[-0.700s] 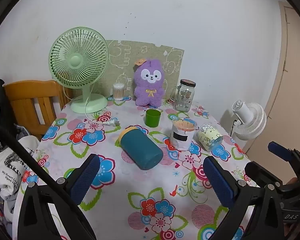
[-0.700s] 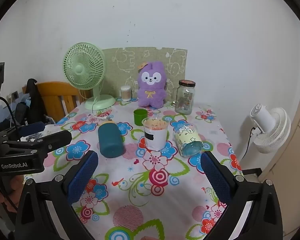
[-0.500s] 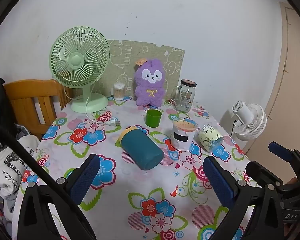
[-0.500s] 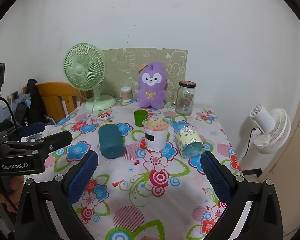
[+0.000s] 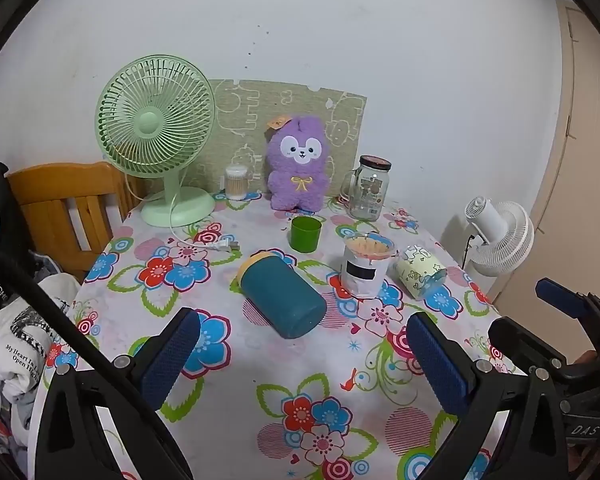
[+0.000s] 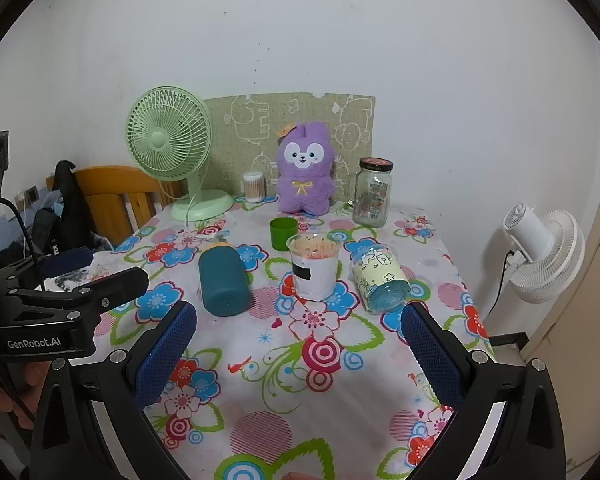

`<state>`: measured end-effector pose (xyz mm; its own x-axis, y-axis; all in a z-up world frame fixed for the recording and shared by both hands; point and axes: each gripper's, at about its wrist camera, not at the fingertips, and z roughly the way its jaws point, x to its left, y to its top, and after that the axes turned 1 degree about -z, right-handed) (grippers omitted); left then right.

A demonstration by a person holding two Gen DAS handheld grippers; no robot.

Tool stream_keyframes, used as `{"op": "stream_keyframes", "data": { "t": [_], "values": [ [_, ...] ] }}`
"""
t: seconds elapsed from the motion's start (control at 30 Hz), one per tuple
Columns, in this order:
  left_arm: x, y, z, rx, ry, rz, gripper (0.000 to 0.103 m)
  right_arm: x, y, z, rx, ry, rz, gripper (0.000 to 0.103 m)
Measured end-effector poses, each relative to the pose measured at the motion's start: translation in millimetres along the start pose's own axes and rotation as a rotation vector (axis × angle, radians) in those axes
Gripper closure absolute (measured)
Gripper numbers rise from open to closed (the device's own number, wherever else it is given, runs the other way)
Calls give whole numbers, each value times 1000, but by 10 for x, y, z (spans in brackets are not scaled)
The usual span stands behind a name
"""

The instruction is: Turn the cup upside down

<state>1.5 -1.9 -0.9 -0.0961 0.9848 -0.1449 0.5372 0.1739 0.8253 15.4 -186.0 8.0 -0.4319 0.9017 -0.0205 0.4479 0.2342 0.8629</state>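
A small green cup [image 5: 305,233] stands upright, mouth up, mid-table; it also shows in the right wrist view [image 6: 283,233]. A clear cup with a white wrap [image 5: 366,264] [image 6: 314,265] stands upright beside it. A teal tumbler [image 5: 282,298] [image 6: 223,280] lies on its side. A yellow patterned glass [image 5: 420,272] [image 6: 380,278] lies on its side at the right. My left gripper [image 5: 300,360] is open and empty above the near table. My right gripper [image 6: 300,350] is open and empty, also near the front.
A green desk fan [image 5: 156,136], a cotton-swab jar [image 5: 237,182], a purple plush [image 5: 298,164] and a glass jar [image 5: 370,188] line the back of the floral table [image 5: 260,380]. A wooden chair [image 5: 60,200] stands left, a white fan [image 5: 500,236] right.
Both views have shifted only slightly; the objects on the table have not moved and both grippers stay open.
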Motion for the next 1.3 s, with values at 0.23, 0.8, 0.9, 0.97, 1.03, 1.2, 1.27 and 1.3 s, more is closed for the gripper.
{"op": "stream_keyframes", "data": {
  "t": [0.23, 0.8, 0.9, 0.97, 1.03, 1.2, 1.27, 1.3],
  "values": [
    [-4, -15, 14, 4, 0, 0, 0, 4, -19, 19, 1, 3, 2, 0],
    [79, -1, 149, 35, 3, 17, 0, -28, -24, 266, 29, 21, 27, 0],
    [126, 7, 210, 47, 0, 13, 0, -55, -28, 355, 39, 23, 30, 0],
    [144, 13, 251, 54, 0, 15, 0, -62, -22, 427, 49, 23, 28, 0],
    [153, 16, 305, 61, 2, 24, 0, -72, -24, 506, 56, 23, 26, 0],
    [160, 31, 448, 78, 2, 45, 0, -104, -31, 677, 82, 36, 25, 0],
    [157, 39, 502, 85, 0, 54, 0, -100, -26, 736, 87, 34, 20, 0],
    [155, 47, 535, 88, -1, 60, 0, -104, -24, 765, 88, 33, 17, 0]
  ]
}}
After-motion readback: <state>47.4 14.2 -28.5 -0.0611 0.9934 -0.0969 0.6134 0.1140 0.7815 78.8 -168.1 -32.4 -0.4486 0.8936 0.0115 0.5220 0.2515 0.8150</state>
